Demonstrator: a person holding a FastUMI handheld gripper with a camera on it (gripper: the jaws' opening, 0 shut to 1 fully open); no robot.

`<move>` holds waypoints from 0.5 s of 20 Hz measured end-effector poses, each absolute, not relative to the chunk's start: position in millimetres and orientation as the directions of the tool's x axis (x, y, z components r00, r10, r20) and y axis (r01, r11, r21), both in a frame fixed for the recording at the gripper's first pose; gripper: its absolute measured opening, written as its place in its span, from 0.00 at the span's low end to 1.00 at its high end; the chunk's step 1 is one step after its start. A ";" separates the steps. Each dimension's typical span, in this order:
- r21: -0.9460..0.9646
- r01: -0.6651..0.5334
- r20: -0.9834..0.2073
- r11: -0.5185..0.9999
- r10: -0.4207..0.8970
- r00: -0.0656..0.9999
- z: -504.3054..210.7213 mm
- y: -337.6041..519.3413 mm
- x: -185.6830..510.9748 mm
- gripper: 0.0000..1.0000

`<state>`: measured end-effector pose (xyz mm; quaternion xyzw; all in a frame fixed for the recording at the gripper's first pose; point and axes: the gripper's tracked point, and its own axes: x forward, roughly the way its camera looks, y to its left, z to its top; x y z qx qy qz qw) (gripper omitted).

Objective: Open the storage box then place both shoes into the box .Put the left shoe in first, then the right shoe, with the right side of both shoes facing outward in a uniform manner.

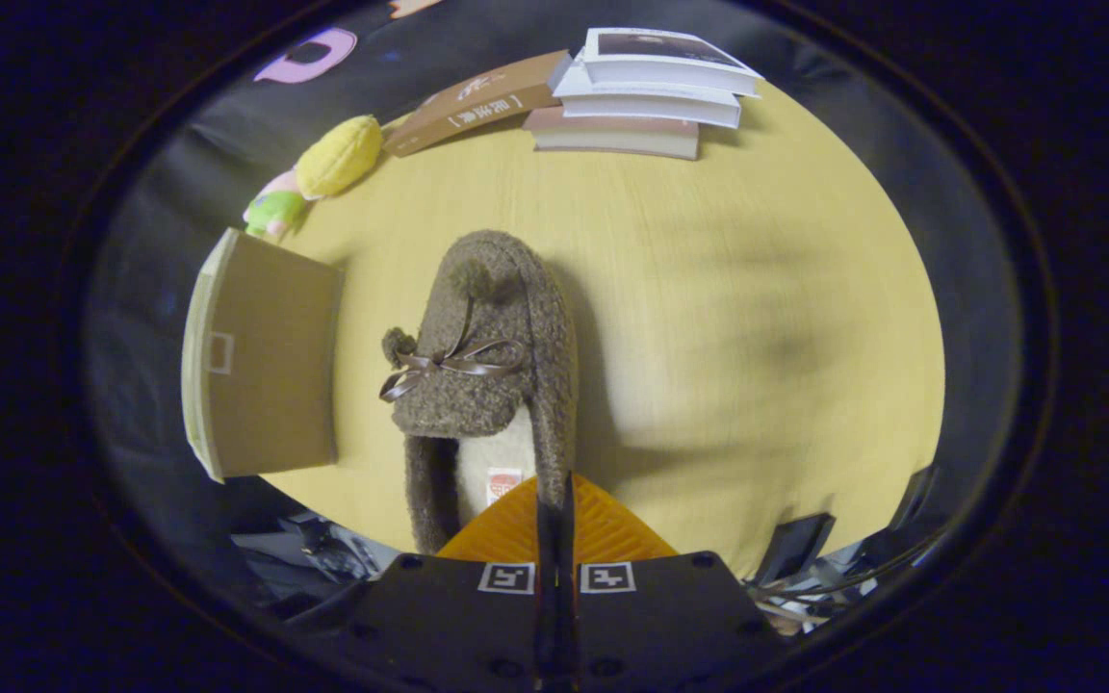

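A pale yellow wooden table [728, 318] fills the middle of the frame, ringed by the booth's dark cloth wall. At the upper centre lies a stack of books [656, 91] with a brown book [477, 101] leaning beside it, and at the upper left sit a yellow plush toy [338, 156] and a small green toy [273, 212]. At the left of the frame stands the storage box [270, 366], a plain cardboard one whose lid looks raised, though its inside is turned away and cannot be seen. In the centre is a fuzzy brown shoe [492, 366] with a ribbon bow and a cream lining, toe pointing up the frame and heel toward the gripper [554, 520]. The fingers are drawn together with only a thin dark slit between them, and the right wall of the shoe's heel collar appears pinched in that slit, so the claw seems closed on the shoe. The shoe should handle as light and soft; its fleecy wall will likely squash and sag, so a hold on the firmer heel rim seems wisest. The heel itself is cut off behind the fingers, the sole is hidden, and whether this is the left or right shoe is hard to tell.
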<state>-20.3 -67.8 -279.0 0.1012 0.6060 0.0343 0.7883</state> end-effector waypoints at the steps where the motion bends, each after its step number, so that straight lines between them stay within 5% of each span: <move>1: 0.250 0.071 -0.937 0.966 0.222 0.270 -265.2 -53.4 -20.5 0.03; 10: 0.522 -0.083 -0.794 0.849 0.519 0.316 -146.1 99.5 -19.6 0.03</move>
